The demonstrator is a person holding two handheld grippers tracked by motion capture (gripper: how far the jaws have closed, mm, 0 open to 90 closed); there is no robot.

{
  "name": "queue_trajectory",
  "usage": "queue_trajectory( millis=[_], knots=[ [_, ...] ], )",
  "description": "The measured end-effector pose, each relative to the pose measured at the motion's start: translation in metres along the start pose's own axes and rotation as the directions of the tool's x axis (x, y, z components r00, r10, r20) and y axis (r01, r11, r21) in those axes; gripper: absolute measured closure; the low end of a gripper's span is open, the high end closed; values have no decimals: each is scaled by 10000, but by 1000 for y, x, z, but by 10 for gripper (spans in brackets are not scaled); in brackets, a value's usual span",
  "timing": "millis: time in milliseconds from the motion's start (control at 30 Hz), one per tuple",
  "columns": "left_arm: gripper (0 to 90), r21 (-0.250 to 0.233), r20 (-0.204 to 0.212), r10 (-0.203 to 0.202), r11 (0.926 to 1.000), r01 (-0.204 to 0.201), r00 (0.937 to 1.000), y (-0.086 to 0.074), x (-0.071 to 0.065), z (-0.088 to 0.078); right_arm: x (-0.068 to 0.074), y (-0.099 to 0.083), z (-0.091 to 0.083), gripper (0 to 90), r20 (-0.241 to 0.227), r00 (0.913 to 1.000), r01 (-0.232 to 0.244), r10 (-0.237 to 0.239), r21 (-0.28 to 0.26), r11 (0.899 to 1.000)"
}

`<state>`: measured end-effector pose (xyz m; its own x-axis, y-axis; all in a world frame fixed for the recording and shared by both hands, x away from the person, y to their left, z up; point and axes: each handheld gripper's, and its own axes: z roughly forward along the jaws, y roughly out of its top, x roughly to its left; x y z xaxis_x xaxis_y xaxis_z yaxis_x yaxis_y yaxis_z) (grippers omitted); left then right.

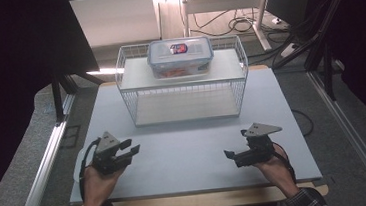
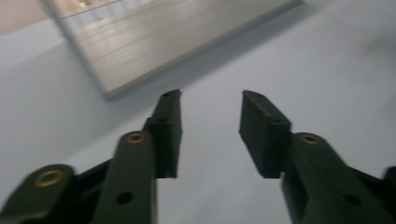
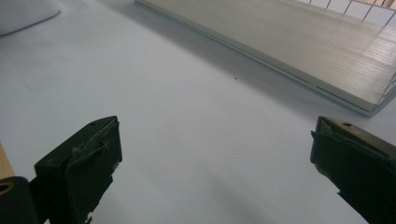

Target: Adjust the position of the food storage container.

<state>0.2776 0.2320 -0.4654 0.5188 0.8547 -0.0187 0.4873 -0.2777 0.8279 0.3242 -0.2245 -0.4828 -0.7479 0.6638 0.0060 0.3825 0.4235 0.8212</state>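
Left gripper (image 1: 127,149) near left on desk (image 1: 190,147), jaws partly spread, pinching nothing. Right gripper (image 1: 232,157) near right, spread wide, nothing between.

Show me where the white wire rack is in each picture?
High view: the rack stands at the middle back of the table, with a lidded box on top.
Left gripper view: its bottom shelf sits at the upper left.
Right gripper view: the shelf runs across the upper right.
Shared landmark: the shelf's front edge on the pale table.
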Motion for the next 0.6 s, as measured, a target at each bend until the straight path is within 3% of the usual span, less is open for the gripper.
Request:
queue_trajectory(
  millis=[100,233,333,500,567,600],
  knots=[
    [760,-20,-619,-440,9990,440,9971,-5,17,-9,1,-1,2,29,-4,10000,56,-56,74,10000],
    [865,5,-1215,-1086,9940,1095,9866,-15,39,-20,1,-1,3,33,8,10000,94,-94,165,9998],
    [900,87,-1735,-1206,9923,1239,9774,-26,51,-31,0,-1,3,34,-1,10000,88,-88,178,9998],
    [900,-19,-2082,-1319,9909,1345,9691,-37,60,-41,1,-1,3,35,-94,9997,212,-210,248,9995],
    [900,-59,-2490,-1371,9901,1400,9588,-42,66,-48,3,-1,4,35,-68,9994,327,-325,309,9990],
    [900,-59,-2490,-1371,9901,1400,9588,-42,66,-48,3,-1,4,35,-68,9994,327,-325,309,9990]
  ],
)
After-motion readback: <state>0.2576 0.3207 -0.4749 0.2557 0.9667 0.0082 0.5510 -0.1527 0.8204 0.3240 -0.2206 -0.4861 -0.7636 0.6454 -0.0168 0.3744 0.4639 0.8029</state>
